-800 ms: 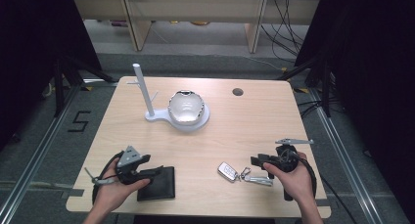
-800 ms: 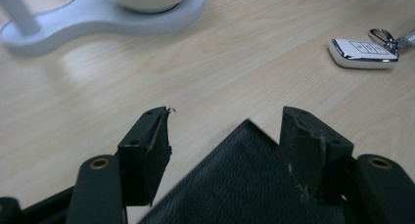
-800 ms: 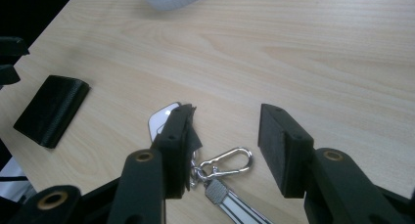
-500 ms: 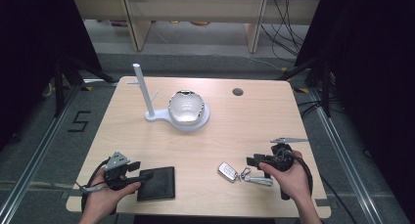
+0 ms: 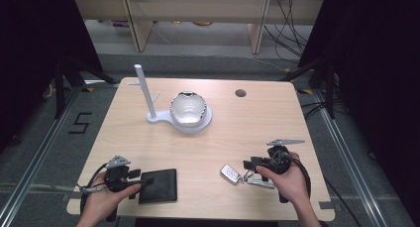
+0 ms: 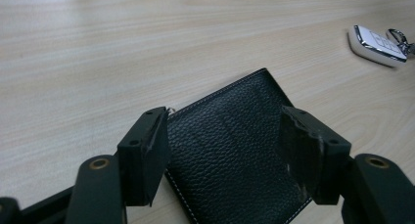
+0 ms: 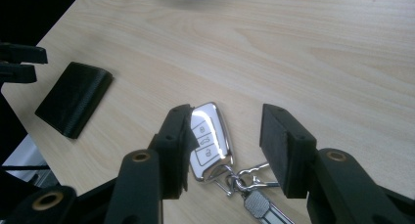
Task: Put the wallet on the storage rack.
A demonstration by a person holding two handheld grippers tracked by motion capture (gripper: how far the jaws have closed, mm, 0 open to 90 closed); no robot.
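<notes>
A numeral "5" (image 5: pixel 80 123) is marked in black on the floor (image 5: pixel 44 133) left of the table (image 5: pixel 247 123). The car key (image 7: pixel 208 141) carries button pictograms that are too small to read. No other text is legible.

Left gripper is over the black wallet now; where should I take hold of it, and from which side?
Probably across its near end, coming low from the table's front edge: the wallet lies flat and closed, its stitched corner beside one pad, and the open left gripper already spans that end.

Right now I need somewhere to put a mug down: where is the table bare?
Bare: the middle strip between the white stand and the wallet, and the right side beyond the grommet hole. Crowded: the near edge, around the wallet and the car key.
</notes>
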